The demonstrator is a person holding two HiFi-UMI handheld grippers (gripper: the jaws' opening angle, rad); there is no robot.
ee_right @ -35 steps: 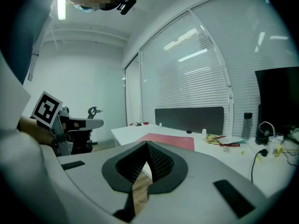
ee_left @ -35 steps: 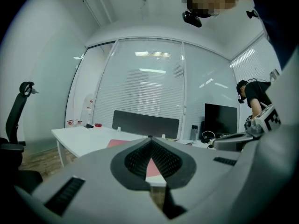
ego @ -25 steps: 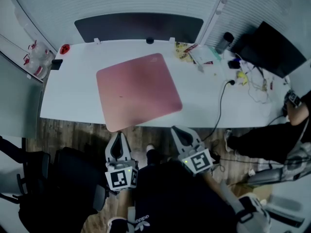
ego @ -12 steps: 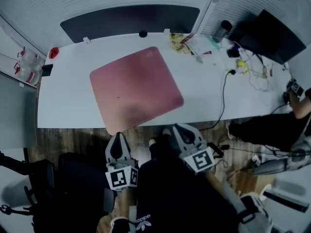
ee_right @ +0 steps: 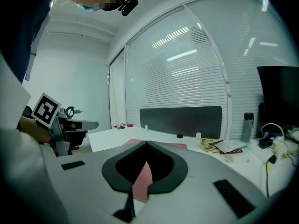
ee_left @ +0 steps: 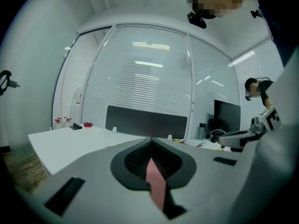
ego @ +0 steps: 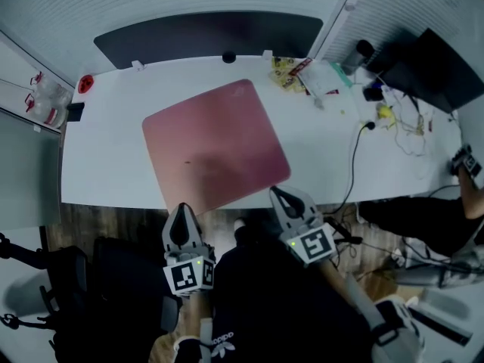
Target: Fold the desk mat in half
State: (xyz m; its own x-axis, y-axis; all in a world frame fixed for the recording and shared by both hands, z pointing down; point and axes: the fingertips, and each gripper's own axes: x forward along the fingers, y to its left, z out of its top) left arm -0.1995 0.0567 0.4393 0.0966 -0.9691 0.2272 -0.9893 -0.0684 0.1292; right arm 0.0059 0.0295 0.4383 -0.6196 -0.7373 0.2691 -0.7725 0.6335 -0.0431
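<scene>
A pink desk mat (ego: 215, 146) lies flat and turned at an angle on the white table (ego: 106, 165), its near corner at the table's front edge. My left gripper (ego: 181, 207) is shut and empty, its tip right at that near corner. The right gripper (ego: 275, 191) is also shut and empty, just in front of the mat's near right edge. In the left gripper view the jaws meet at the tip (ee_left: 150, 139), and the mat (ee_left: 156, 181) shows pink through the slot behind them. The right gripper view has the same closed tip (ee_right: 146, 143) over the mat (ee_right: 142, 181).
A black partition (ego: 208, 36) runs along the table's back. A red item (ego: 85, 84) and a phone (ego: 74, 110) sit back left. Packets and papers (ego: 302, 72), a bottle (ego: 355, 55), cables (ego: 393, 119) and a monitor (ego: 439, 66) crowd the right. Another person (ego: 454, 203) sits right.
Both grippers have moved forward to the table's front edge, closer to the mat's near side. Both jaws have stayed shut. The mat has not moved.
</scene>
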